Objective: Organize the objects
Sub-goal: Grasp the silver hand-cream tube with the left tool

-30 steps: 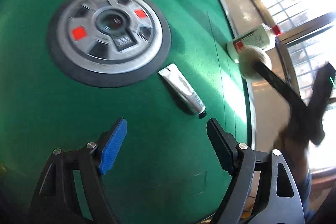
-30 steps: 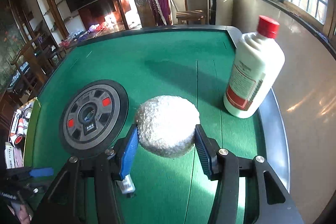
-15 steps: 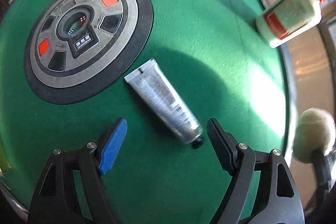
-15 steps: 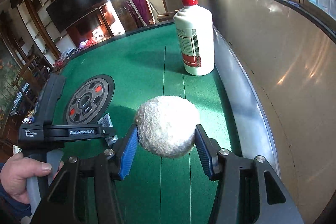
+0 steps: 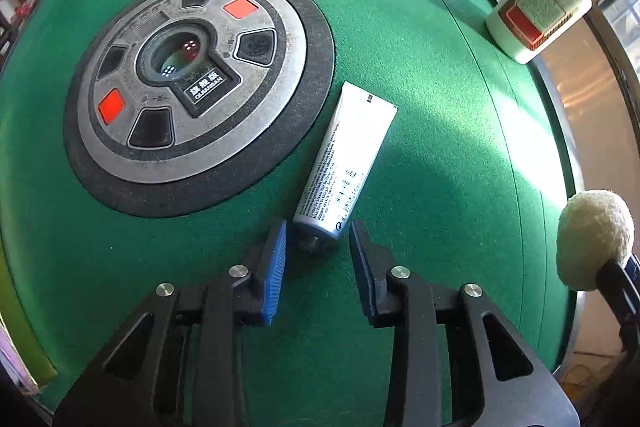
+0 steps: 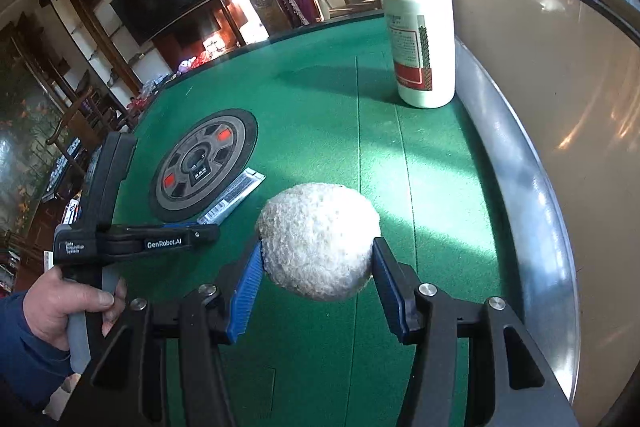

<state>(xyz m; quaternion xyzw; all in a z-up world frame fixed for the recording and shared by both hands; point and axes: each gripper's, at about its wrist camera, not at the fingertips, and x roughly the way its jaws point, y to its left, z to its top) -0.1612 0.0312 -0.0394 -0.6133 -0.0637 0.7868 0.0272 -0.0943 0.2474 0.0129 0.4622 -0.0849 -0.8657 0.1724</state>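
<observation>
A silver tube [image 5: 344, 163] lies on the green table [image 5: 420, 75], its black cap end toward me. My left gripper [image 5: 318, 247] is open with its jaws narrowed on either side of the cap end, not touching it. The tube also shows in the right wrist view [image 6: 234, 197], ahead of the left gripper [image 6: 208, 229]. My right gripper [image 6: 318, 267] is shut on a fuzzy white ball [image 6: 318, 239], held above the table near its right edge. The ball also shows in the left wrist view [image 5: 594, 235].
A round grey control disc [image 5: 192, 87] with red buttons sits in the table's middle, just left of the tube. A white bottle [image 6: 418, 39] with a red cap stands at the far right by the metal rim [image 6: 532, 187]. Shelves and furniture lie beyond the table.
My left gripper has moved up to the tube's cap end and its jaws have narrowed around it. My right gripper with the ball has drawn back toward the table's near right edge.
</observation>
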